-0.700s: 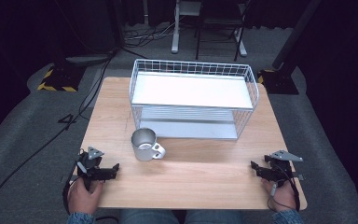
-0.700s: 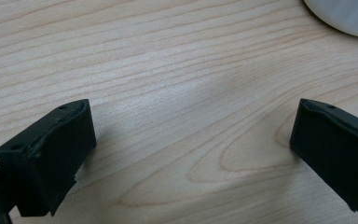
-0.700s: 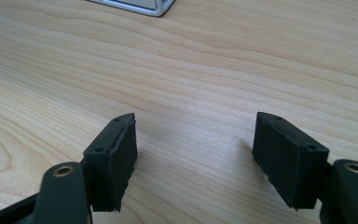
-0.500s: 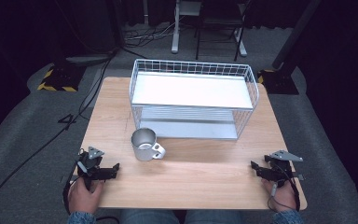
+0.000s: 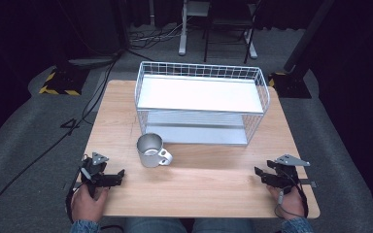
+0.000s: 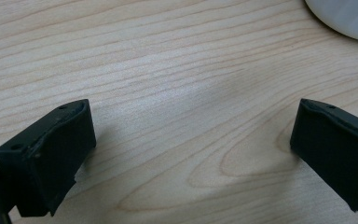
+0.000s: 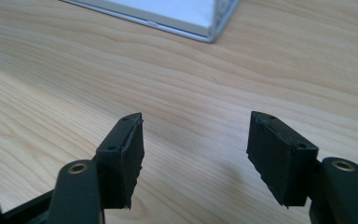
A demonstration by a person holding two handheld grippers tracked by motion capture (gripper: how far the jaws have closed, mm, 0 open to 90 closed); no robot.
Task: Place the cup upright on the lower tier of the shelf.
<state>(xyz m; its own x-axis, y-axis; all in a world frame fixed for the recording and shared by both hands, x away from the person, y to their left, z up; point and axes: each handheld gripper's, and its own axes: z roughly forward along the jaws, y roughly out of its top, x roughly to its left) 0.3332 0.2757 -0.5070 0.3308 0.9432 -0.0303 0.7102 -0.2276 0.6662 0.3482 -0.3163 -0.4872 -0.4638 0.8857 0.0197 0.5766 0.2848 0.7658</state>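
A metal mug (image 5: 151, 151) stands upright on the wooden table (image 5: 213, 179), its handle toward the front right, just in front of a white wire two-level rack (image 5: 201, 102). My left gripper (image 5: 118, 175) rests at the table's front left, held by a hand, jaws wide apart with bare wood between them (image 6: 193, 140); the mug's base (image 6: 345, 16) shows at the top right of the left gripper view. My right gripper (image 5: 258, 174) rests at the front right, open, nothing between its jaws (image 7: 196, 140). A corner of the rack (image 7: 205, 23) lies ahead of it.
The rack takes up the back half of the table. Beyond the table are grey floor, cables (image 5: 43, 145), chair legs (image 5: 213, 43) and a yellow-black striped base (image 5: 58, 85).
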